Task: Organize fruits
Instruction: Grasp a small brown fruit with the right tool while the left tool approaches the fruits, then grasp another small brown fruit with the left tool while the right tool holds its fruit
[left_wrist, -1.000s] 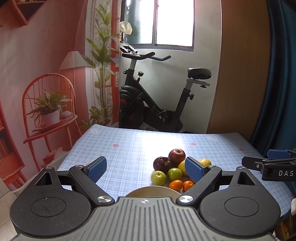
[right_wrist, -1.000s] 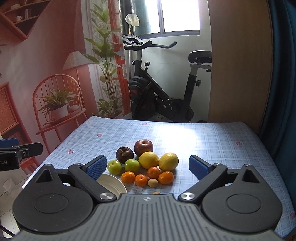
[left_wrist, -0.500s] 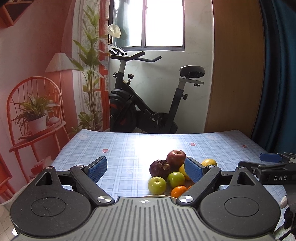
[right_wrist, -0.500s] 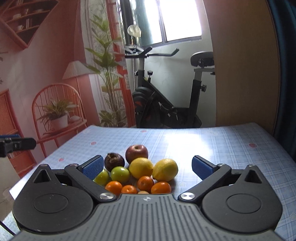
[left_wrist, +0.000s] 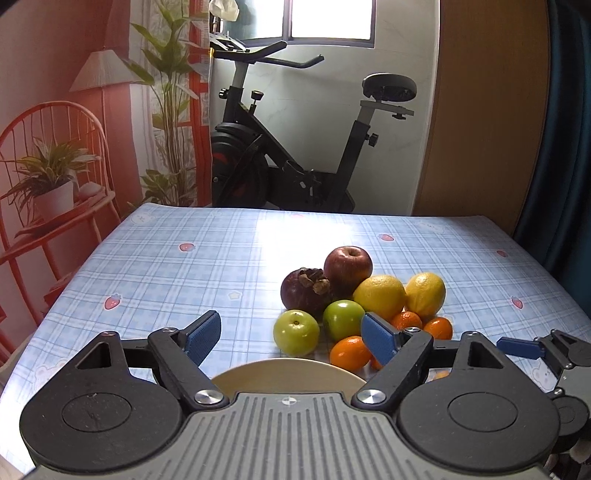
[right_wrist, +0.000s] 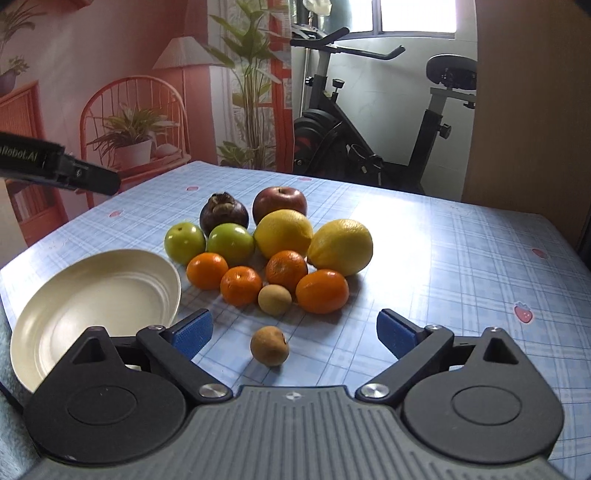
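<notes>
A pile of fruit lies on the blue checked tablecloth: a red apple (right_wrist: 279, 201), a dark mangosteen (right_wrist: 223, 214), two green fruits (right_wrist: 184, 242), two yellow citrus (right_wrist: 340, 245), several tangerines (right_wrist: 240, 285) and a small brown fruit (right_wrist: 274, 300). Left of the pile sits a cream plate (right_wrist: 92, 295), bare inside. My right gripper (right_wrist: 294, 332) hangs low over the cloth, its jaws closing, and another loose brown fruit (right_wrist: 269, 345) lies between its fingers untouched. My left gripper (left_wrist: 291, 334) hovers over the plate's rim (left_wrist: 284, 373), its jaws closing on nothing.
An exercise bike (left_wrist: 295, 155) stands beyond the table's far edge. A wooden panel (left_wrist: 480, 110) and a dark blue curtain (left_wrist: 565, 147) rise at the right. The table's left edge (left_wrist: 74, 273) drops off beside a wall mural. Bare cloth lies right of the pile (right_wrist: 461, 266).
Both grippers have come down toward the table, so the fruit looks nearer and larger. The right view now takes in the whole plate and the loose brown fruit. Both pairs of jaws stand slightly narrower.
</notes>
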